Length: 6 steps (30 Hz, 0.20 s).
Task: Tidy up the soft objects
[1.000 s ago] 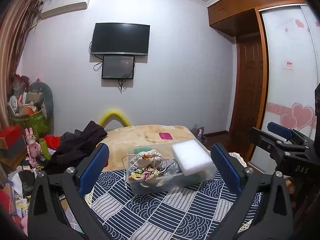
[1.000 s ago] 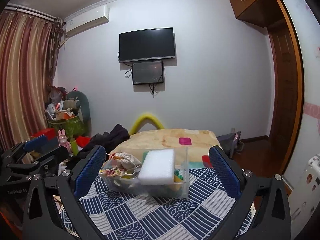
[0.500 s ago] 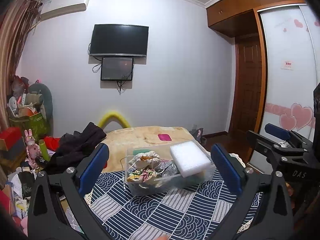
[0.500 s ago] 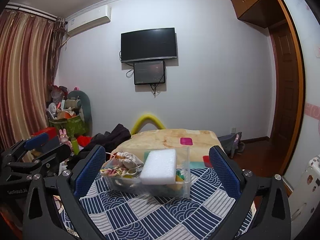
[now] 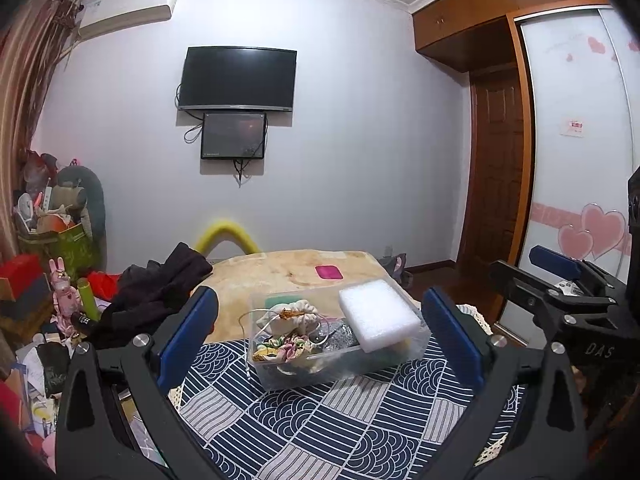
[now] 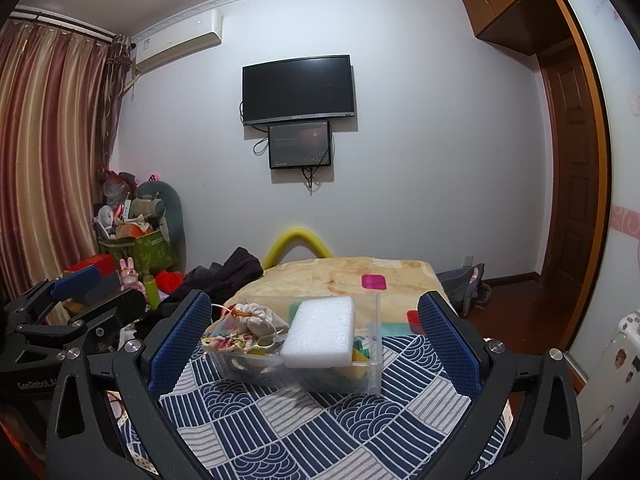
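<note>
1. The white foam block [image 5: 378,321] covers the right part of the clear plastic bin [image 5: 280,376] ahead of the left gripper [image 5: 320,330]; contents beneath it are hidden.
2. Items packed under the drawstring pouch [image 6: 256,318] cannot be identified.
3. The patterned tablecloth [image 6: 320,420] is cut off below by the right gripper [image 6: 316,338] frame.
4. Clutter far left of both grippers is too small to identify.
</note>
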Available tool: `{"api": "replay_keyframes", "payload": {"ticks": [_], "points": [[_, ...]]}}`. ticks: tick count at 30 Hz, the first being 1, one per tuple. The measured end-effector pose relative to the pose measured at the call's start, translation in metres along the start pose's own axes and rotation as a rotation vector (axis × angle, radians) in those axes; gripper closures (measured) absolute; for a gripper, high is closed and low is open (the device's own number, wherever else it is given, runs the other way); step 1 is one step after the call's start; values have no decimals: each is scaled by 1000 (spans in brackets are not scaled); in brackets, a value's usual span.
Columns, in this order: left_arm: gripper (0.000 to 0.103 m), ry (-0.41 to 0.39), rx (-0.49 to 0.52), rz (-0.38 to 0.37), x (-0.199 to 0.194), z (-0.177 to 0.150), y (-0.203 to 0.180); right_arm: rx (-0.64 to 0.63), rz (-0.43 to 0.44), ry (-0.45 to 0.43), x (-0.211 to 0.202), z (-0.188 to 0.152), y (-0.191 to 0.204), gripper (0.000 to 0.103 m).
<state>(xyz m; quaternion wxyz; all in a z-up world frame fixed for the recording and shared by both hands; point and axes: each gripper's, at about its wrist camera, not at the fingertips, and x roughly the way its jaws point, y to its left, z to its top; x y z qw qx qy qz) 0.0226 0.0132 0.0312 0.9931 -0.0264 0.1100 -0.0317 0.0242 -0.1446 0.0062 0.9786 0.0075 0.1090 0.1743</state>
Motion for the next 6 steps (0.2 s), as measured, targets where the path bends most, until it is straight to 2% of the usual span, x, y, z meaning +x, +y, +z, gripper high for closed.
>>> {"api": "replay_keyframes", "payload": {"ticks": [6], "points": [[0, 6, -21, -6, 2, 1, 2, -2, 0, -2, 0, -1, 0, 0]]}}
